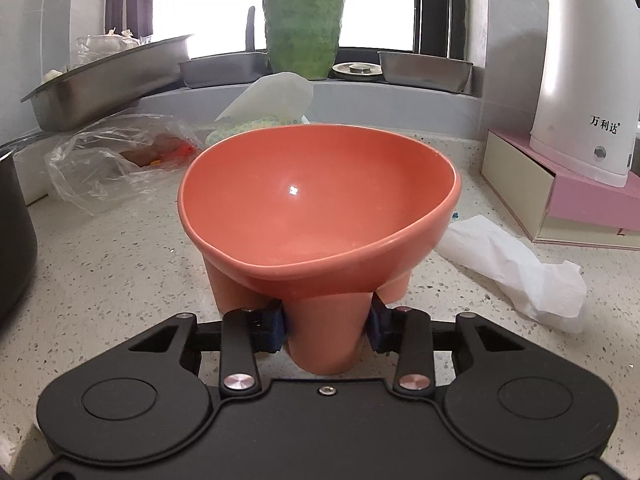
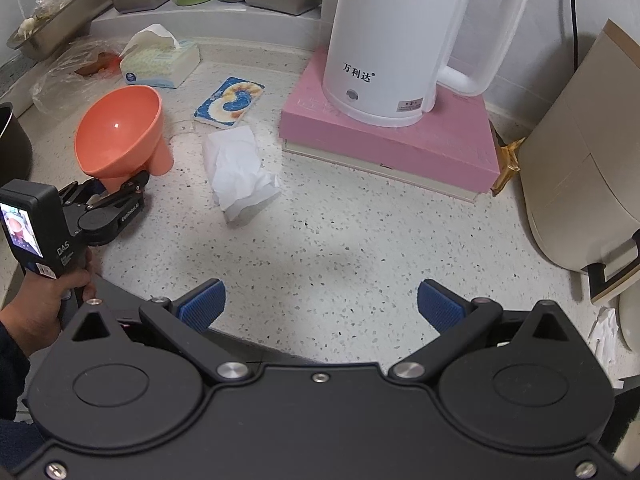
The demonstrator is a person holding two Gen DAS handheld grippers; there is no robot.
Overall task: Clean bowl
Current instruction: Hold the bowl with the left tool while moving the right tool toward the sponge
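A: Where is the bowl [image 1: 316, 208]?

B: On the speckled desk [image 2: 340, 240], tilted so its opening faces the left gripper [image 1: 327, 326]. It is an orange bowl standing on stubby legs, and the left gripper's blue fingers [image 1: 276, 330] are closed on the nearest leg — one pad pressed to each side of it.

A: And the right gripper [image 2: 318, 304]?

B: Held above the bare desk, its fingers [image 2: 206, 300] spread wide apart with nothing between them. It is well apart from the bowl, which sits far to the left in the right wrist view.

A: What lies near the bowl?

B: A crumpled white tissue [image 2: 240, 172] just beside it on the right, touching neither the bowl nor a gripper. Beyond that lies a blue patterned sponge [image 2: 230, 102], and farther back a tissue box [image 2: 160, 62]. A white kettle [image 2: 396, 40] stands on a pink box [image 2: 392, 140] — well clear of the bowl. A clear plastic bag [image 1: 116, 160] sits behind the bowl on the left.
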